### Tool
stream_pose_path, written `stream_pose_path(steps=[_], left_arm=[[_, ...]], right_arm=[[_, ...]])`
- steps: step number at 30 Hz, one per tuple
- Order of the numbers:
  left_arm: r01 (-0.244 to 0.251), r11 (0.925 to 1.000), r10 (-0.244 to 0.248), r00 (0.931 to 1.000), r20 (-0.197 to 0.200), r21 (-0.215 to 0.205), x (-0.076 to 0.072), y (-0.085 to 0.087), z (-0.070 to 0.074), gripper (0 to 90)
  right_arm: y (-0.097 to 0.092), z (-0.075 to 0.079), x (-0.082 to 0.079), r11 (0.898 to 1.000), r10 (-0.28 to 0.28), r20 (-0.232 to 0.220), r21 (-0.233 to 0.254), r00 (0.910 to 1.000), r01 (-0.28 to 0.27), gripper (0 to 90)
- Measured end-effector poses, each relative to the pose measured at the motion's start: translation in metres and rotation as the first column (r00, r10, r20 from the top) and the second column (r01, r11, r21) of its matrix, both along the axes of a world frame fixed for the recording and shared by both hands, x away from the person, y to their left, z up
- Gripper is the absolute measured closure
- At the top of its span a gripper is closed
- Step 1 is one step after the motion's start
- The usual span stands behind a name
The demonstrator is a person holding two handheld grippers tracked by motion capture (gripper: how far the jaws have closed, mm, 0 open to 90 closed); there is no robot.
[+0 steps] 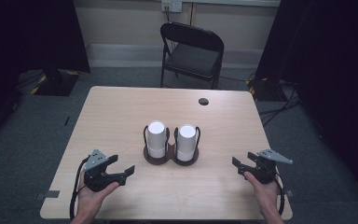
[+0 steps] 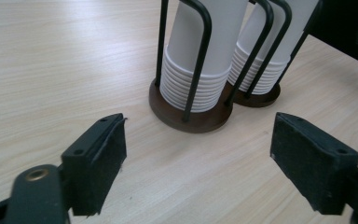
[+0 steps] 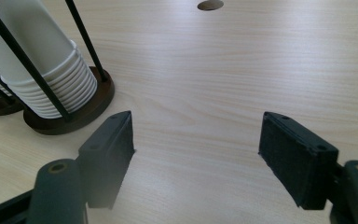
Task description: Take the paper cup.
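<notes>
My left gripper point(image 1: 124, 171) rests near the tabletop's point(image 1: 121, 107) front left corner, its jaws spread wide with nothing between them, aimed toward the cup holder point(image 1: 170, 157). My right gripper point(image 1: 239, 164) sits near the front right corner, jaws likewise parted and empty over bare wood. The dark double holder stands at the middle of the tabletop, well apart from both grippers, carrying two upright stacks of white paper cups, the left stack point(image 1: 157, 138) and the right stack point(image 1: 186, 142), each caged by black wire loops. A cable hole point(image 1: 203, 101) lies near the far edge.
</notes>
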State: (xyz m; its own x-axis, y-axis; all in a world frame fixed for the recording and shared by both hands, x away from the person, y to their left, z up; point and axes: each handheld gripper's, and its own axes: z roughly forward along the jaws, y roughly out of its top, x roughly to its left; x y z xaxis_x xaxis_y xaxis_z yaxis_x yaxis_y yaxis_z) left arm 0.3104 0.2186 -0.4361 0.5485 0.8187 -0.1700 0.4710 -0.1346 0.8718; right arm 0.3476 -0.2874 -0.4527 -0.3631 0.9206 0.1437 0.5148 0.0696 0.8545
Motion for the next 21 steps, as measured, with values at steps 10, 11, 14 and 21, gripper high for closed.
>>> stream_pose_path(steps=[10,11,14,21], left_arm=[[0.009,1.0000,-0.009,1.0000,0.000,-0.003,0.000,-0.001,0.000,16.4],[0.006,1.0000,-0.006,1.0000,-0.001,-0.005,-0.001,-0.002,0.000,16.5],[0.011,0.9999,-0.011,0.9999,-0.003,-0.002,-0.001,-0.002,0.001,17.7],[0.032,0.9993,-0.032,0.9995,0.005,-0.022,-0.004,-0.004,0.003,23.2]], right_arm=[[0.006,0.004,-0.002,0.999,0.037,0.022,0.000,0.9991,-0.037,33.2],[0.006,0.004,-0.002,0.999,0.041,0.021,0.004,0.9989,-0.041,33.9],[0.008,0.006,-0.004,0.999,0.053,0.021,0.012,0.9984,-0.053,36.4],[0.018,0.015,-0.009,0.994,0.107,0.047,0.017,0.9931,-0.108,41.9]])
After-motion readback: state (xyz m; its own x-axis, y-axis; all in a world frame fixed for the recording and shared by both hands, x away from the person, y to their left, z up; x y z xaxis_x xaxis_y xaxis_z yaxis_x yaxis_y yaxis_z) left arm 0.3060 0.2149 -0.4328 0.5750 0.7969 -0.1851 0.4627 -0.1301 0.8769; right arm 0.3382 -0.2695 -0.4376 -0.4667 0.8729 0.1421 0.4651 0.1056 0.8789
